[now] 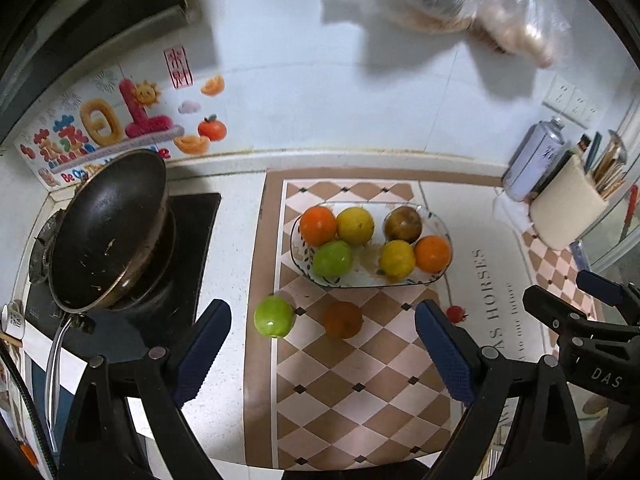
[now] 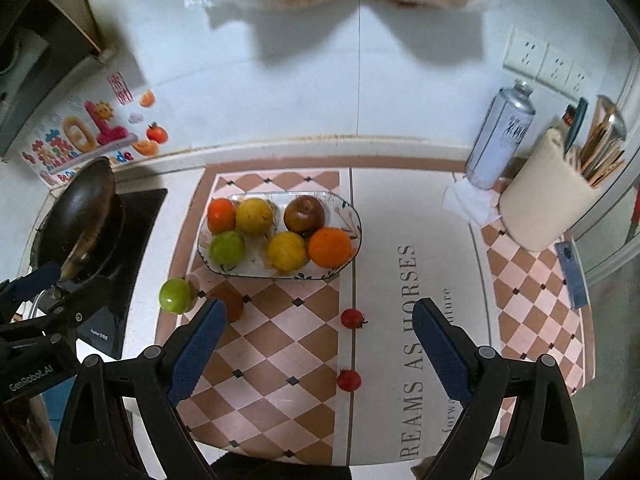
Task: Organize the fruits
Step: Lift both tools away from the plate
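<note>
Green apple (image 1: 274, 322), loose just before the fruit dish (image 1: 434, 278): firm, smooth, slippery; grip across its middle; both grippers' fingers spread, empty.

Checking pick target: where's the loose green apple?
On the mat's left edge, the green apple lies outside the plate, beside a brownish-orange fruit.
</note>
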Motion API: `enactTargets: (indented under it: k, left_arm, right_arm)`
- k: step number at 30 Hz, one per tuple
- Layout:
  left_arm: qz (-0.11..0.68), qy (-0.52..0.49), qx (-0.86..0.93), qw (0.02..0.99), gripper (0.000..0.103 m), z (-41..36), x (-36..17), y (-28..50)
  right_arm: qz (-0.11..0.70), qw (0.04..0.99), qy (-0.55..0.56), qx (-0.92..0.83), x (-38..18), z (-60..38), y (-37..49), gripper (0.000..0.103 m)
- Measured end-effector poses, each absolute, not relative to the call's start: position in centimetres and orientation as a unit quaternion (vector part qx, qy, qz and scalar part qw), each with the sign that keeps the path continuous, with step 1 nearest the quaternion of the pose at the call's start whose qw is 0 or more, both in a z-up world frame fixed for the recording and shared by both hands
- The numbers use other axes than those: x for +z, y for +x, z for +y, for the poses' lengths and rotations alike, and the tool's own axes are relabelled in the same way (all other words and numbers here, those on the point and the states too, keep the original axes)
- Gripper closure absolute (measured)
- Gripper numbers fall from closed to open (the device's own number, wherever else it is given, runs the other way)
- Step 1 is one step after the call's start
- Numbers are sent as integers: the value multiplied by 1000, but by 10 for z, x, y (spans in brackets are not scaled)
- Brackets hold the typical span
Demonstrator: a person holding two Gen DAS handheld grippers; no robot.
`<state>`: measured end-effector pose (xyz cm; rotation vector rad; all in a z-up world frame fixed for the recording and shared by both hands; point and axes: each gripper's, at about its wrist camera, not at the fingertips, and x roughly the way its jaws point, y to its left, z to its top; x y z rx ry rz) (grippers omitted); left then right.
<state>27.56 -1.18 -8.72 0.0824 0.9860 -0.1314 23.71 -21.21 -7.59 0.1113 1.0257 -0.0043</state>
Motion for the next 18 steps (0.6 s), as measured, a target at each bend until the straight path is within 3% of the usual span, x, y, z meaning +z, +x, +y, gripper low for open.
enactTargets:
  k: [18]
  left_arm:
    - [448,25,-56,892,9,-7,-73,255]
  right_arm:
    - [467,881,77,-6,-60,-216,222,7]
